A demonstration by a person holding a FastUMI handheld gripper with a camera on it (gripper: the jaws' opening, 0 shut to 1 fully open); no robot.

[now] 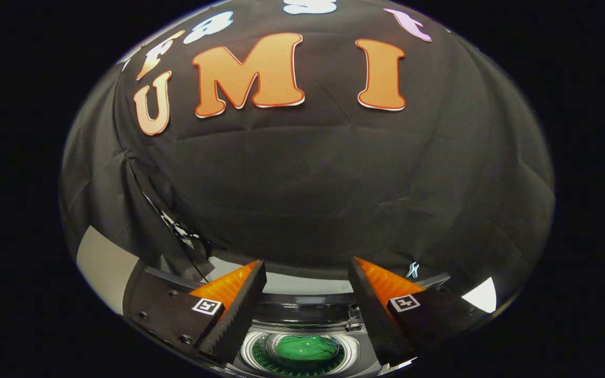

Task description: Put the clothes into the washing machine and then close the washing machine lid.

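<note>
My gripper (pixel 306 273) is open, its two fingers spread wide with nothing between them. Below and between the fingers lies the washing machine's round drum opening (pixel 300 353), seen from above. A green garment (pixel 302 348) rests inside the drum. The machine's dark top rim (pixel 302 310) runs across just beyond the opening, between the fingers. The lid's position is not clear from this angle.
The black cloth wall (pixel 308 184) of the booth rises just behind the machine. A thin cable (pixel 176 231) hangs down the wall at the left. A pale panel (pixel 100 262) stands at the far left, and a small white patch (pixel 483 294) at the right.
</note>
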